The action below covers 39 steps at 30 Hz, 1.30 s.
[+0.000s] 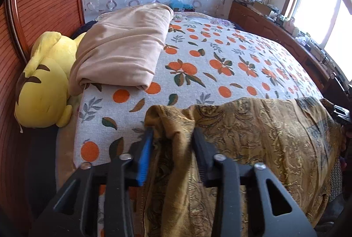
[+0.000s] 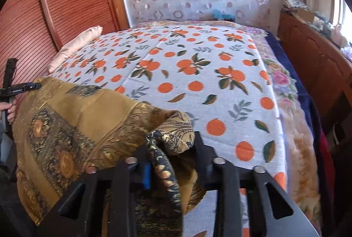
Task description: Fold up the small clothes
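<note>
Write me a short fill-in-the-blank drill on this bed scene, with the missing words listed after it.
1. Both grippers, the left gripper and the right gripper, pinch the ____-coloured patterned garment.
2. The bedspread is printed with ____ fruit and leaves.
3. The plush toy beside the folded beige blanket is ____.

Missing words: gold; orange; yellow

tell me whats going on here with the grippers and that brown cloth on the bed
A person is working two handheld grippers on a golden-brown patterned garment at the near edge of the bed. The left gripper has its jaws closed on one bunched corner, and the right gripper pinches the opposite corner. The garment is stretched between them, not yet folded.
</note>
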Each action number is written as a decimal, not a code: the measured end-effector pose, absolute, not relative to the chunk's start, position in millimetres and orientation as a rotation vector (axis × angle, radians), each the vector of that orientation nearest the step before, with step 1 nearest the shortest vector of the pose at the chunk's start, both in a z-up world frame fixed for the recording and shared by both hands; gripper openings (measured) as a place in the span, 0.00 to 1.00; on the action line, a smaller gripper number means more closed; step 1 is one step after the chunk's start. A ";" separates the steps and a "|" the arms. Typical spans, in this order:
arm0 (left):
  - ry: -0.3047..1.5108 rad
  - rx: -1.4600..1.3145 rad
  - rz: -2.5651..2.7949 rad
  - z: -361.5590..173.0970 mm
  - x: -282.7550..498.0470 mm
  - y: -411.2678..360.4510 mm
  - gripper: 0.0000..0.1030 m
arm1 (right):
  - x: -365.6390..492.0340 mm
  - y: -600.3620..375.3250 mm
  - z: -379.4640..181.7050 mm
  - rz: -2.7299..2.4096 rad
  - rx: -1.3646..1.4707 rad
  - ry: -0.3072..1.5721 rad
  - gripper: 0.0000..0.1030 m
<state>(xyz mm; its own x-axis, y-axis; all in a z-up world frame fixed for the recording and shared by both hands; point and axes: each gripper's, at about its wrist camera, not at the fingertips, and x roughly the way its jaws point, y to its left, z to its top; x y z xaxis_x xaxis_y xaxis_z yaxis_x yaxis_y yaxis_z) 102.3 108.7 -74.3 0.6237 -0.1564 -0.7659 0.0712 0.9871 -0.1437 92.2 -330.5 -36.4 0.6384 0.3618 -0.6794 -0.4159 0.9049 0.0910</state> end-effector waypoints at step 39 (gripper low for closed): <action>0.422 0.019 -0.032 120.3 201.3 64.2 0.07 | 145.7 -302.7 174.6 0.239 -0.293 0.325 0.10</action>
